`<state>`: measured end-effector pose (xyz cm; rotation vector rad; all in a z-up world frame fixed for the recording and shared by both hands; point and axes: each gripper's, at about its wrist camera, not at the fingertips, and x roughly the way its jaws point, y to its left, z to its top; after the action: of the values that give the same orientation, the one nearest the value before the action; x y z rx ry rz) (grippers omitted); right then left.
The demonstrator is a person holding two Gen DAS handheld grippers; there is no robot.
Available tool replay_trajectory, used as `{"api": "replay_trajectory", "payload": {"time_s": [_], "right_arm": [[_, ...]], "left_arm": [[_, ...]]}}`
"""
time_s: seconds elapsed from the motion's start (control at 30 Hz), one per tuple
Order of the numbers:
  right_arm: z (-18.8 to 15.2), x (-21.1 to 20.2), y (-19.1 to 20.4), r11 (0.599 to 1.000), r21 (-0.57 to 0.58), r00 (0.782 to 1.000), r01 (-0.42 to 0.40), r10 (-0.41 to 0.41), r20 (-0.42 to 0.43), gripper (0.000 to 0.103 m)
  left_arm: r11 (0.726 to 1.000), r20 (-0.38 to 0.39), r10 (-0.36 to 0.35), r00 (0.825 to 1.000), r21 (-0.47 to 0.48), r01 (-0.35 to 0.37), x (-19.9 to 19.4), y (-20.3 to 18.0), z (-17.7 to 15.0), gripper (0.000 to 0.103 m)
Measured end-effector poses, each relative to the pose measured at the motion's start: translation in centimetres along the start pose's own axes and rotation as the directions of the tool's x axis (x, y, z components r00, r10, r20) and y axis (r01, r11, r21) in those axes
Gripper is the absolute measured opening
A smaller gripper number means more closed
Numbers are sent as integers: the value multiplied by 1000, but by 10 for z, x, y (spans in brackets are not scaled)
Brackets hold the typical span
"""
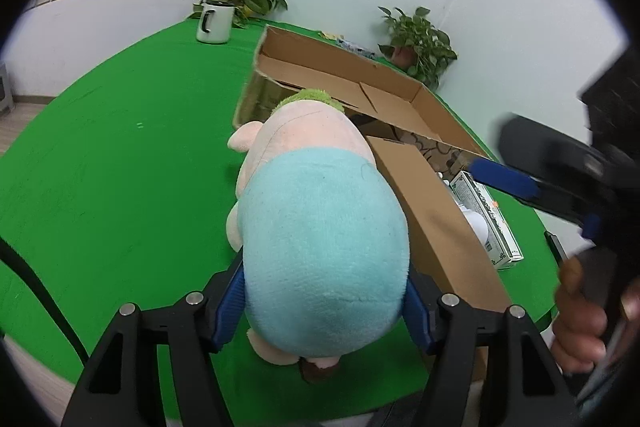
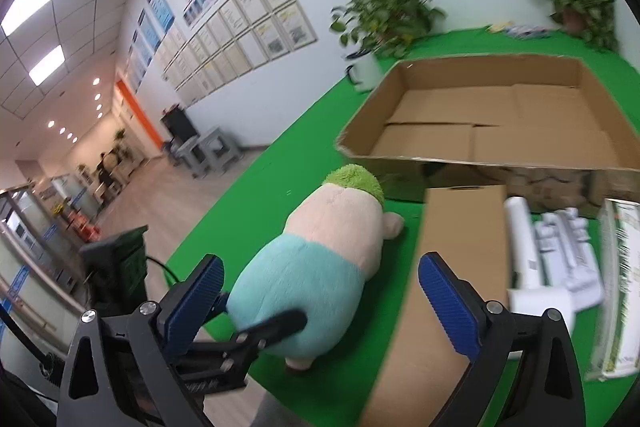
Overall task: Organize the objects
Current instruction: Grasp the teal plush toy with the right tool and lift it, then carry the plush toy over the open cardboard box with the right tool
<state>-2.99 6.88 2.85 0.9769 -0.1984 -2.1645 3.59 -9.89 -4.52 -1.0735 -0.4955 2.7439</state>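
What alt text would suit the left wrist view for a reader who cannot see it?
The left gripper clamps the teal rear of a plush toy with a green-tufted head, on a green table beside an open cardboard box. The right gripper, hand-held, enters blurred from the right, above a green-and-white carton.

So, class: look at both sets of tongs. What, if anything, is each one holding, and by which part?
The left tongs grip the plush toy across its blue lower body, one pad on each side. The right tongs are open and hold nothing.
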Motion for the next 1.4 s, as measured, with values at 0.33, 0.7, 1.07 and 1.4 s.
{"api": "replay_trajectory", "payload": {"time_s": [0.33, 0.7, 1.07, 1.4], "right_arm": [[-4, 121, 52, 999, 38, 941, -37, 47, -336, 93], [-14, 136, 66, 996, -36, 946, 82, -89, -311, 79], [3, 74, 68, 998, -36, 991, 54, -58, -117, 67], [83, -38, 49, 990, -55, 985, 128, -120, 124, 67]], "left_arm": [[997, 9, 8, 1000, -76, -7, -35, 19, -33, 66], [999, 27, 31, 999, -19, -31, -35, 11, -31, 63], [982, 130, 100, 986, 147, -119, -52, -37, -12, 61], [965, 269, -22, 963, 259, -50, -45, -94, 67, 61]]}}
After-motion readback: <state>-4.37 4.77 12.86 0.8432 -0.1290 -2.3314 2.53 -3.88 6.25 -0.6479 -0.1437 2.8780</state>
